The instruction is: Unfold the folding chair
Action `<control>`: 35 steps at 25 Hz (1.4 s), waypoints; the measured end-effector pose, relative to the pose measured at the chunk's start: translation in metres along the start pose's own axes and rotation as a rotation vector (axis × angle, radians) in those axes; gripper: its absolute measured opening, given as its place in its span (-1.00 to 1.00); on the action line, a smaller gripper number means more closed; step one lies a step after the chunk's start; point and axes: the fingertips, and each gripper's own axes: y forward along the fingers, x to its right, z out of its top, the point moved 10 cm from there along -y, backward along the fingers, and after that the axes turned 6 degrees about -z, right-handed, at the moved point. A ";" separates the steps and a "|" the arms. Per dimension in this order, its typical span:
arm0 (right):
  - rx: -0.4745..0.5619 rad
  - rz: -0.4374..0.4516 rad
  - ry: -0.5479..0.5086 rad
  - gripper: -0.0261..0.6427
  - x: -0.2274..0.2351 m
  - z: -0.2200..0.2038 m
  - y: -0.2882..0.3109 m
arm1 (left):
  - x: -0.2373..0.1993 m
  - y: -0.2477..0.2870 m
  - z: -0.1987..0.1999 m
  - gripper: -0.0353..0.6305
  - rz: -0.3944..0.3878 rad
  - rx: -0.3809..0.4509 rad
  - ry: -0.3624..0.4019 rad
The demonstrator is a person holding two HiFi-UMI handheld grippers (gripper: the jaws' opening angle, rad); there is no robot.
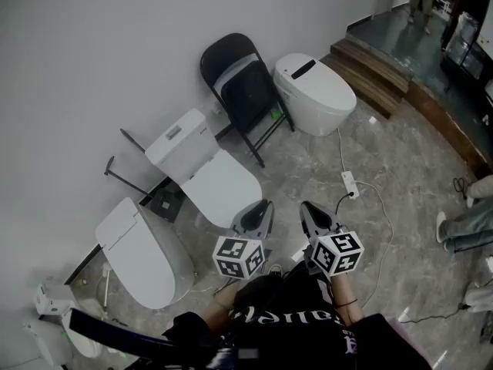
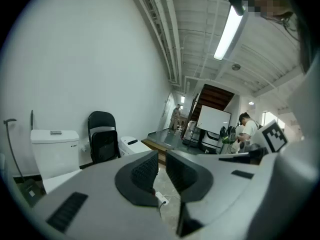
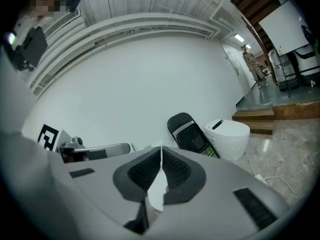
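The black folding chair (image 1: 243,91) stands folded and leans against the white wall between two toilets. It also shows at the left in the left gripper view (image 2: 102,139) and right of centre in the right gripper view (image 3: 189,134). Both grippers hang low in the head view, well short of the chair. My left gripper (image 1: 258,214) (image 2: 161,159) has a narrow gap between its pads with nothing in it. My right gripper (image 1: 317,218) (image 3: 161,151) is shut, its pads meeting at the tips, and it holds nothing.
White toilets stand right of the chair (image 1: 316,91), left of it (image 1: 208,168) and nearer me (image 1: 142,253). A power strip (image 1: 350,183) with its cable lies on the marble floor. Wooden steps (image 1: 377,72) rise at the back right. A person's legs (image 1: 470,222) show at the right edge.
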 end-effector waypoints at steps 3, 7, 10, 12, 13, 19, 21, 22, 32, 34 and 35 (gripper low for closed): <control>0.001 -0.003 0.007 -0.86 0.003 0.004 0.008 | -0.007 0.005 0.002 -0.76 0.001 -0.002 -0.013; -0.003 0.001 0.014 -0.86 0.014 0.013 0.028 | -0.017 0.026 0.006 -0.75 0.001 -0.015 -0.014; -0.015 0.015 0.014 -0.86 0.027 0.019 0.047 | -0.025 0.046 0.010 -0.76 0.004 -0.022 -0.014; -0.024 0.026 0.014 -0.86 0.040 0.025 0.064 | -0.033 0.065 0.013 -0.75 0.018 -0.020 -0.017; -0.027 0.032 0.015 -0.86 0.048 0.028 0.073 | -0.037 0.075 0.015 -0.76 0.029 -0.017 -0.020; -0.035 0.081 0.007 -0.86 0.112 0.065 0.130 | -0.060 0.150 0.032 -0.75 0.102 -0.007 -0.038; -0.041 0.103 -0.016 -0.86 0.134 0.084 0.151 | -0.068 0.179 0.043 -0.75 0.132 0.004 -0.044; -0.042 0.113 -0.025 -0.86 0.145 0.094 0.160 | -0.071 0.192 0.049 -0.76 0.146 0.013 -0.051; -0.057 0.196 -0.015 -0.86 0.242 0.150 0.232 | -0.071 0.290 0.077 -0.76 0.277 0.045 -0.052; -0.065 0.210 0.014 -0.86 0.251 0.151 0.243 | -0.073 0.299 0.076 -0.75 0.288 0.023 -0.045; -0.070 0.217 0.026 -0.86 0.253 0.151 0.249 | -0.075 0.302 0.076 -0.76 0.296 0.014 -0.043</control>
